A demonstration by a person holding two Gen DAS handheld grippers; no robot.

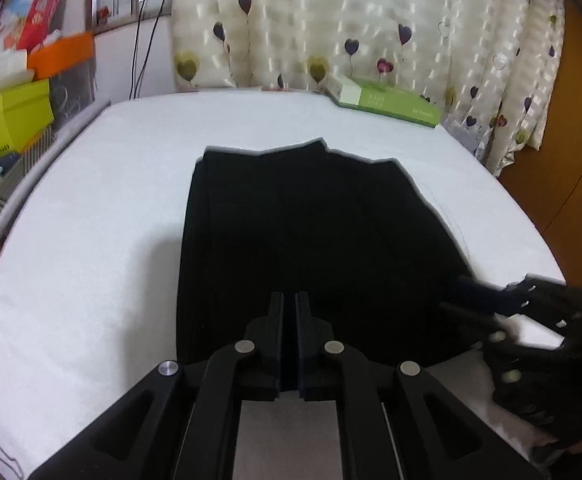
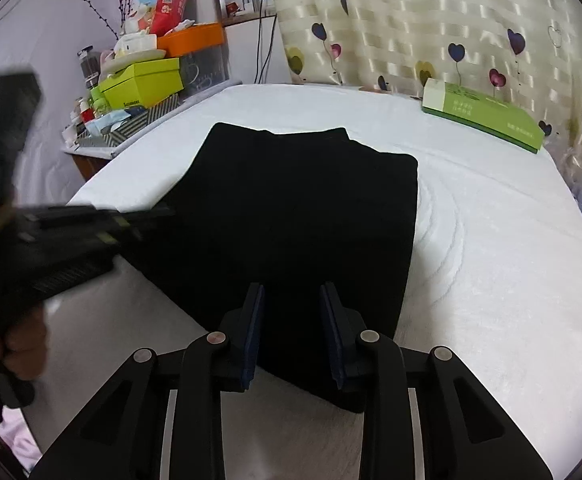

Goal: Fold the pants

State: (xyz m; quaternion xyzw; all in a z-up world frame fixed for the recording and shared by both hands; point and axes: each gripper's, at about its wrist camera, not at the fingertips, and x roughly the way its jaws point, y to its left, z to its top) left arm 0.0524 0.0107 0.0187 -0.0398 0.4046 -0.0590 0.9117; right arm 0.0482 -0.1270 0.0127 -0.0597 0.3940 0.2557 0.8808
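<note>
Your 2 wrist cameras both look forward and down across the white bed (image 1: 91,208) toward the heart-print curtain (image 1: 331,20). Your left view sits close above the near edge of the black pants (image 1: 311,232); your right view sits just beside it, angled slightly leftward. Both share the pants (image 2: 303,208), the green box (image 2: 487,114), and each other's gripper at the frame edge.

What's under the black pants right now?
The pants lie folded flat on the white sheet, which shows on all sides. Whatever sits directly beneath is covered. The open right gripper hovers over their near edge.
</note>
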